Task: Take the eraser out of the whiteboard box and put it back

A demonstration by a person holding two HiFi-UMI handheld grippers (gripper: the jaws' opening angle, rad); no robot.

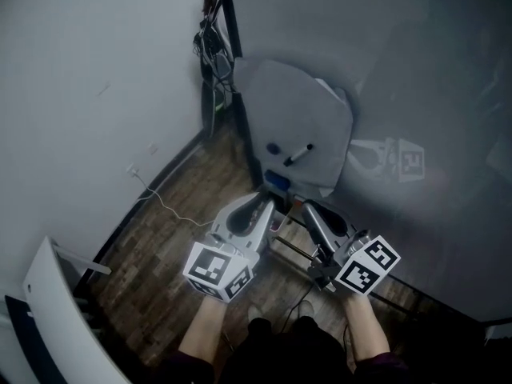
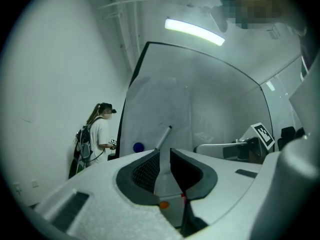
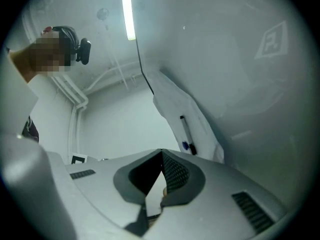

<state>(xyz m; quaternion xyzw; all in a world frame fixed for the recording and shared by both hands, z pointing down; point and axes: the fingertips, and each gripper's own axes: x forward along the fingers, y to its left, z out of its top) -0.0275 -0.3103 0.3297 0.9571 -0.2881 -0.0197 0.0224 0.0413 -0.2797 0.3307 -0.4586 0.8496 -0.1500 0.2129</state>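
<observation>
Fingers [image 2: 146,172] slightly apart and empty on left gripper [image 2: 164,152], touching on right gripper [image 3: 161,155], both clear of the whiteboard [image 1: 304,106].

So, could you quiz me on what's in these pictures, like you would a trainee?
1. True or false: the left gripper is clamped on the marker.
2. The round magnet beside that marker on the whiteboard is: A red, B blue, C green.
3. Which gripper's jaws touch at their tips?
Key: 1 false, its jaws stand apart with nothing between them; 2 B; 3 the right gripper.
</observation>
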